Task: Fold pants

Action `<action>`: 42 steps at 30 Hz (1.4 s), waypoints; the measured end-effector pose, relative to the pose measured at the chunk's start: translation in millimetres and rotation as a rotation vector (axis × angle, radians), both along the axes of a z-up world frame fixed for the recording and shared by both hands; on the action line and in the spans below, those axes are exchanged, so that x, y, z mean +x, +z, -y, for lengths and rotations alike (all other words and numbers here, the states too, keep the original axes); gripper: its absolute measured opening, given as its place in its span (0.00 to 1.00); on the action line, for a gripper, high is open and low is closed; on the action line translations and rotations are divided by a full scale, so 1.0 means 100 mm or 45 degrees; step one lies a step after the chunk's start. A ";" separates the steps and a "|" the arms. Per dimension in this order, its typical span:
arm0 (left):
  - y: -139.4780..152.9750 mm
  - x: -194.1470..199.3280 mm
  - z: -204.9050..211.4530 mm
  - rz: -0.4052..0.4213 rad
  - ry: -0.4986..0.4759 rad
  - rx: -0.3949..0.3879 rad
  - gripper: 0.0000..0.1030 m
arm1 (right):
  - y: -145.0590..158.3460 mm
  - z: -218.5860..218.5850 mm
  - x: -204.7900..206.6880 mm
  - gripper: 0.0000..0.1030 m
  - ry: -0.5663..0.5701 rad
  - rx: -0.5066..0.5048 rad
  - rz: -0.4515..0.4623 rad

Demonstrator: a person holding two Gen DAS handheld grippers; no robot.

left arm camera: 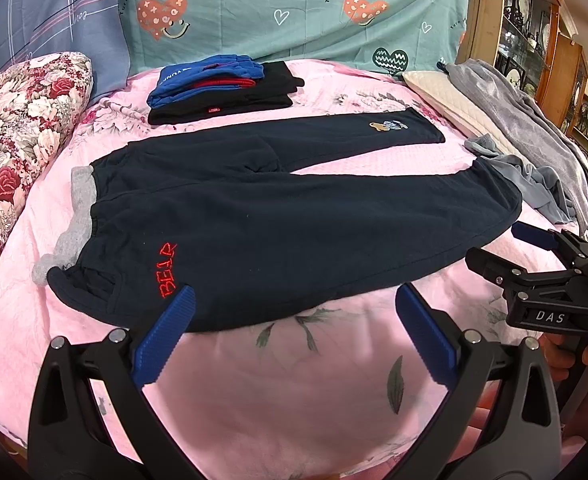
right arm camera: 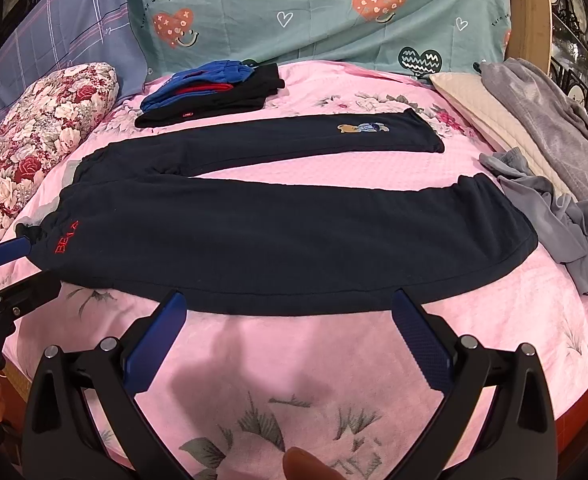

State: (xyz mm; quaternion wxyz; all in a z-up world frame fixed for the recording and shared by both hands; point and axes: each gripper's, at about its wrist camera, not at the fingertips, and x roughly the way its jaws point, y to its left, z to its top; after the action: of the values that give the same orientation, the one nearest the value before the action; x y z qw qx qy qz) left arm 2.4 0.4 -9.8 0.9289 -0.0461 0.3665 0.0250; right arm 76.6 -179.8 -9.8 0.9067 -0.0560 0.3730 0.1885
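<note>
Pants [left arm camera: 277,216] lie flat crosswise, waistband left, legs pointing right.

Warm, even indoor light is filling both wrist views, and the fisheye lenses are bowing the pink bedspread [left arm camera: 294,380] and blackening the corners. A soft shadow is falling near the right gripper [right arm camera: 289,312]; the dark pants [right arm camera: 277,232] are losing detail

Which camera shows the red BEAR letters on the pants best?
The left wrist view. There the red BEAR lettering is large and readable on the navy pants, just beyond the left gripper. In the right wrist view the lettering is small, far left, and hard to read.
</note>
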 end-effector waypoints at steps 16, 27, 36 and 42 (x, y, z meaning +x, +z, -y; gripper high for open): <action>-0.01 -0.01 0.01 -0.001 -0.004 0.002 0.98 | 0.00 -0.01 0.00 0.99 0.001 -0.006 -0.002; -0.01 -0.01 0.01 -0.004 -0.003 0.003 0.98 | -0.02 -0.01 -0.01 0.99 0.003 -0.010 -0.003; 0.00 -0.03 -0.02 -0.005 -0.013 0.005 0.98 | 0.01 -0.02 -0.03 0.99 -0.003 -0.016 0.005; 0.18 0.01 -0.35 0.035 -0.002 -0.002 0.98 | 0.15 -0.11 0.00 0.99 0.109 -0.064 0.066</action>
State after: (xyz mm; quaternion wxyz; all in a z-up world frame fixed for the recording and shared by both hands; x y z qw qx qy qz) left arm 3.4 35.8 7.9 0.9339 -0.0468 0.3538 0.0234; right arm 76.1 -169.3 4.8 0.9055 -0.0994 0.3513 0.2161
